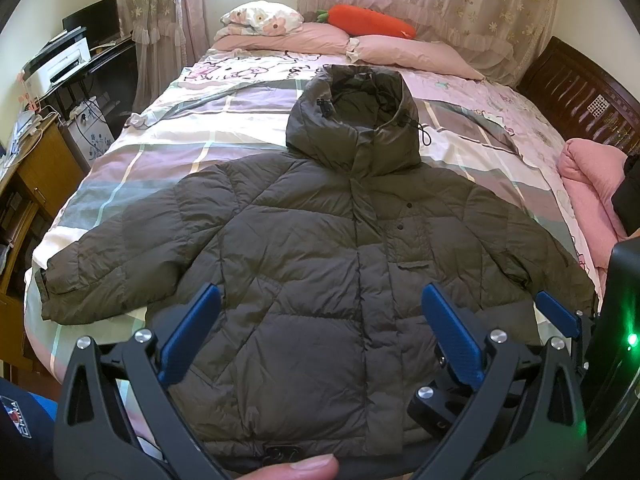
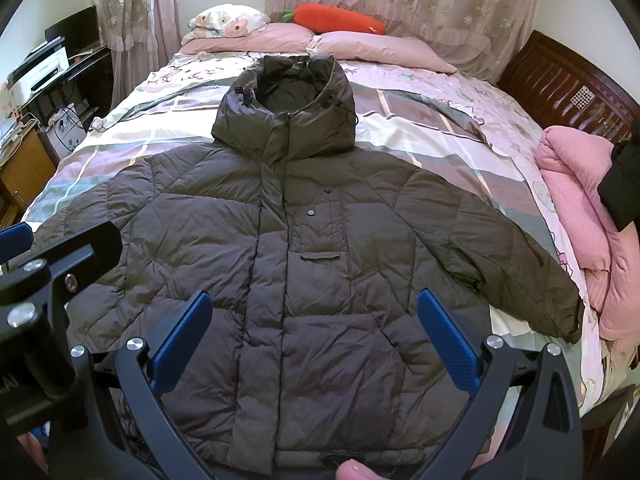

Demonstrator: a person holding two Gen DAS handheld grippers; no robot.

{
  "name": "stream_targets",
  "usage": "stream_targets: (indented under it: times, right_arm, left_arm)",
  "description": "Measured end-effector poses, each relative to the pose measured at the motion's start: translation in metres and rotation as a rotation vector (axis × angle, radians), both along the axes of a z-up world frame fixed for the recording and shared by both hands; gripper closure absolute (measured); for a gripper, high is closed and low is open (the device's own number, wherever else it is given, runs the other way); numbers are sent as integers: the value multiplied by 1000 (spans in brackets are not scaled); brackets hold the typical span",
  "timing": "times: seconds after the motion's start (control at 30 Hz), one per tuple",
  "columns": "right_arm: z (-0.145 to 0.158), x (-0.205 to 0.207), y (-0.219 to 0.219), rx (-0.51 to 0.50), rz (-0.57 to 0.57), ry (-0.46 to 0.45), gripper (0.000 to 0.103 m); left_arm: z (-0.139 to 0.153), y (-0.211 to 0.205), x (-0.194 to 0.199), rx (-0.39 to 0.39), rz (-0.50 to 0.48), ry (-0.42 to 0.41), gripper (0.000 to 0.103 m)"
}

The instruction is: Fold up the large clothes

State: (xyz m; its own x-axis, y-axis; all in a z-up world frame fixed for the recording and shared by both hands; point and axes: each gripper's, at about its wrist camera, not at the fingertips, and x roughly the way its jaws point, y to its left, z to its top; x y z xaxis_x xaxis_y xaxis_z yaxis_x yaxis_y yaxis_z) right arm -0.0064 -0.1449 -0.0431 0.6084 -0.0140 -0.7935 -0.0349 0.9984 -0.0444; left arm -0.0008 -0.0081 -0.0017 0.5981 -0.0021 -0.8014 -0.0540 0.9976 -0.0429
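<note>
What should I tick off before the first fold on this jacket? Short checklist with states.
1. Jacket lies flat, front up, on the bed: ok.
2. Both sleeves spread out to the sides, not tucked under: ok.
3. Hood lies flat above the collar, toward the pillows: ok.
4. Left gripper open, fingers apart, holding nothing: ok.
5. Right gripper open, holding nothing: ok.
6. Clear room beside the right sleeve: not ok, the pink blanket lies bunched close to the cuff.
</note>
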Motion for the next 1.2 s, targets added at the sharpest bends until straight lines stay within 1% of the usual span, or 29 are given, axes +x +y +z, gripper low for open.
stream_targets:
  times: [0.57, 0.67, 0.77, 0.9, 1.07, 1.2]
  right_arm:
    - [2, 1, 1, -4, 0, 3, 1]
    - [0, 1, 1, -7, 1, 3, 1]
    - [-5, 0, -4, -4, -9, 11, 1]
    - [-9, -1, -5, -3, -7, 20, 1]
    - [-11, 6, -3, 2, -9, 43, 1]
    - [-19, 11, -16, -31, -3, 58, 1]
  left_arm:
    - [-5, -1, -2, 2, 7, 7, 2]
    - [-11, 4, -4, -21, 2, 12, 2]
    - [-14, 7, -4, -6, 10, 5, 2]
    - [-15, 9, -2, -8, 12, 18, 2]
    - [-15, 9, -1, -3, 10, 14, 2]
    - [-15, 10, 2, -18, -5, 12, 2]
